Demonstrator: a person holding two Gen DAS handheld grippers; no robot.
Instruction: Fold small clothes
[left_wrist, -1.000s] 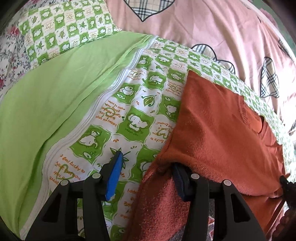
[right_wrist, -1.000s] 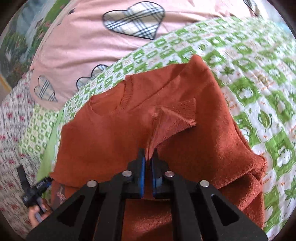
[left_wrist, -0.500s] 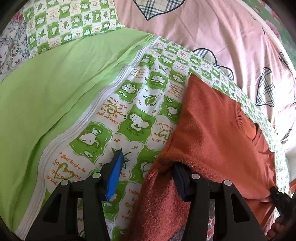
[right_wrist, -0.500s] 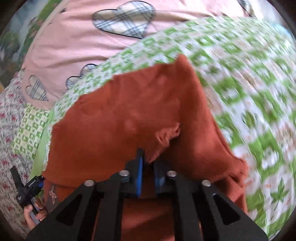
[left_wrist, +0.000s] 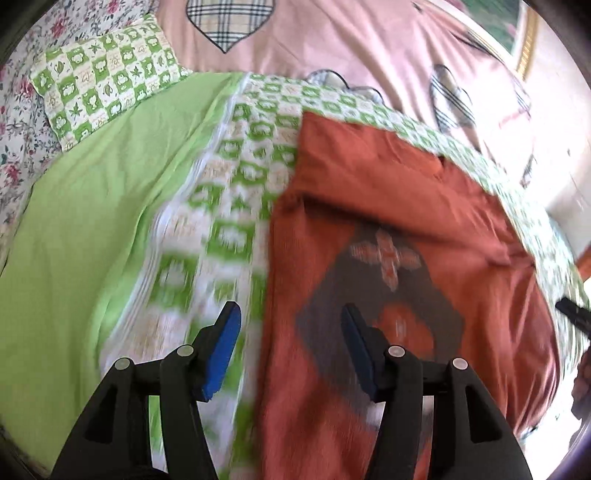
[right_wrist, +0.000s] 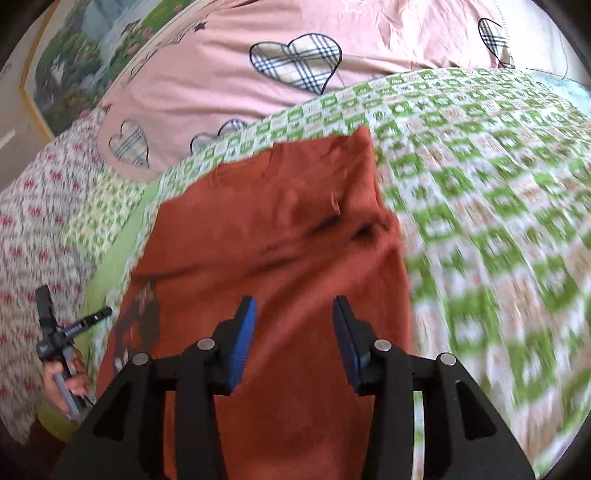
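Both my grippers, left (left_wrist: 290, 347) and right (right_wrist: 293, 341), hang spread and empty over the rust-orange knitted sweater (right_wrist: 280, 236) on the green-checked quilt (right_wrist: 480, 192).

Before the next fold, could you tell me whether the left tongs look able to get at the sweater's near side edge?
Probably yes: the left tongs are open and straddle the edge of the sweater, with nothing lying on it there.
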